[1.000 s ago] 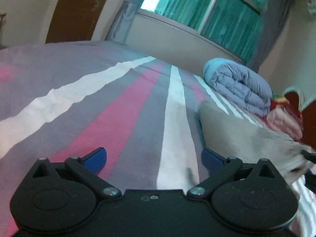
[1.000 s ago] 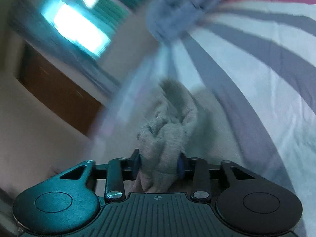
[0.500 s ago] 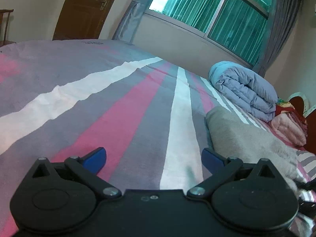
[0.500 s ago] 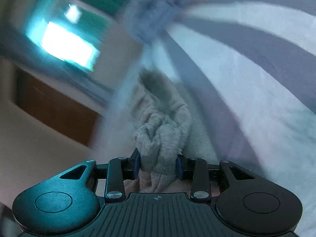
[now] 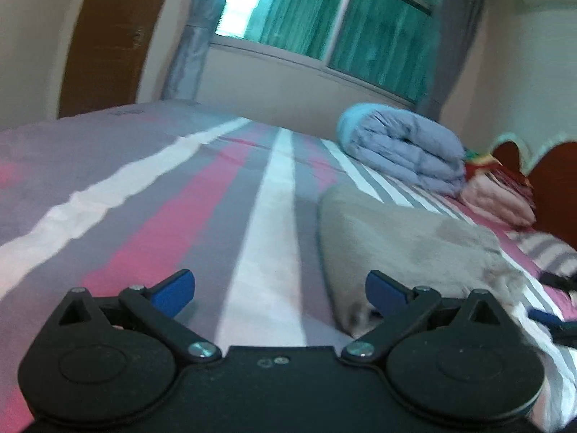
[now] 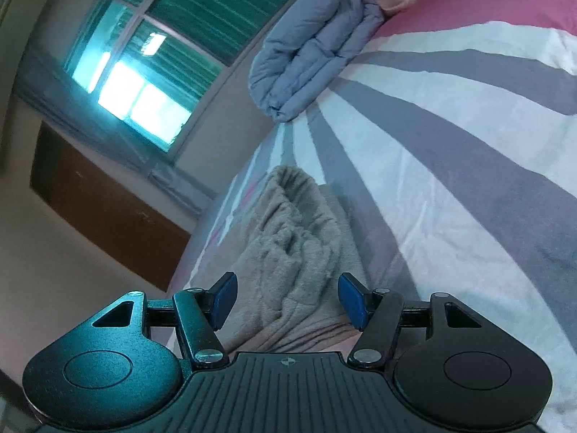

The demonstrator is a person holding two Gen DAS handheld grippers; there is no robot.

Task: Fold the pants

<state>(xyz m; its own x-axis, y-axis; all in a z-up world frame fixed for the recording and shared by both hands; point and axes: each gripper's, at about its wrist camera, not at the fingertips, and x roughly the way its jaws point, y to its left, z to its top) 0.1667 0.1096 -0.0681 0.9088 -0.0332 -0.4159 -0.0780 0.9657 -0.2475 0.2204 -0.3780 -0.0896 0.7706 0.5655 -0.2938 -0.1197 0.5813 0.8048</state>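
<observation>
The bed carries a striped sheet in grey, pink and white, under a window with green curtains. A rolled blue quilt lies near the headboard. The pants, beige and fleecy, lie on the sheet to the right of our left tongs, whose jaws stand wide apart and hold nothing; the right blue pad sits just over the near edge of the fabric. Our right tongs are also parted, with bunched pants lying between the pads but not pinched. We judge the fabric soft, light and limp: it will sag and crumple when lifted. We recommend pinching a thick hem or corner, one per tongs, and keeping the cloth taut between them.
</observation>
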